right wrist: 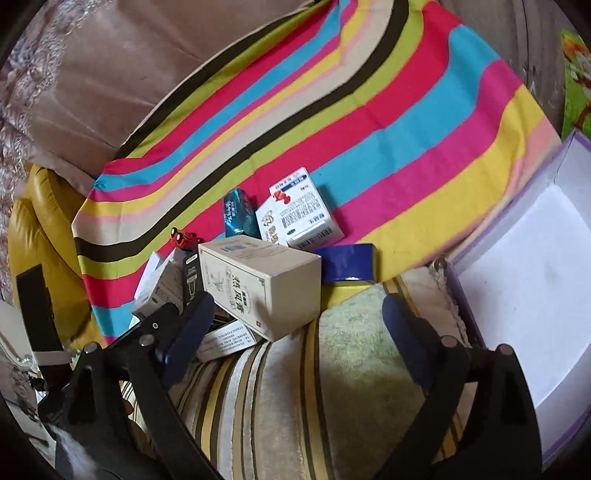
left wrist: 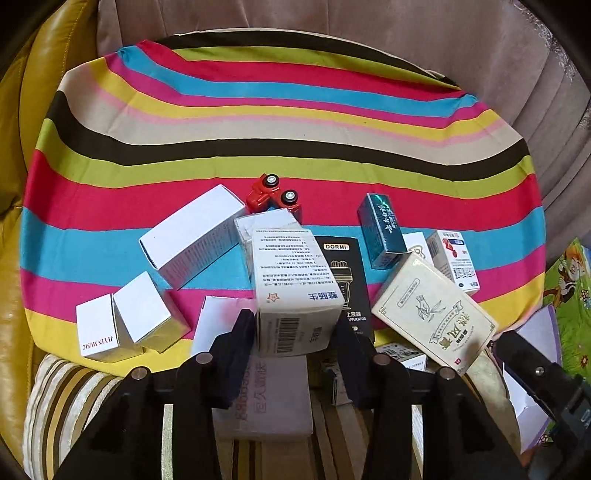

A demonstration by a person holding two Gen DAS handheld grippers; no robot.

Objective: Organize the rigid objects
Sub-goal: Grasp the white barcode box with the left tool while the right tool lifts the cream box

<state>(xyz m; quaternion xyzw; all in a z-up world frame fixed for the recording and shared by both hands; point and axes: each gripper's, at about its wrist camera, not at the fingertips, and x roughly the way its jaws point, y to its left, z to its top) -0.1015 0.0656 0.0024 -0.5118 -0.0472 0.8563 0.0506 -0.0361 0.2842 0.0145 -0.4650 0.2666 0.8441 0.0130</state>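
My left gripper (left wrist: pixel 295 332) is shut on a white medicine box with a barcode (left wrist: pixel 295 288), held over the striped cloth (left wrist: pixel 258 110). Around it lie white boxes (left wrist: pixel 192 236), a red toy car (left wrist: pixel 273 194), a black DORMI box (left wrist: pixel 347 273), a teal box (left wrist: pixel 382 230), a cream box (left wrist: pixel 436 314) and a red-and-white medicine box (left wrist: pixel 456 260). My right gripper (right wrist: pixel 295 332) is open and empty above a striped cushion (right wrist: pixel 280 387), next to the cream box (right wrist: pixel 258 284). A blue box (right wrist: pixel 349 267) lies just ahead.
An open purple box with a white inside (right wrist: pixel 532 288) stands at the right. A yellow leather seat (left wrist: pixel 22 221) lies left, a brown sofa back (left wrist: pixel 332 33) behind. A flat pink box (left wrist: pixel 273 395) lies under my left gripper.
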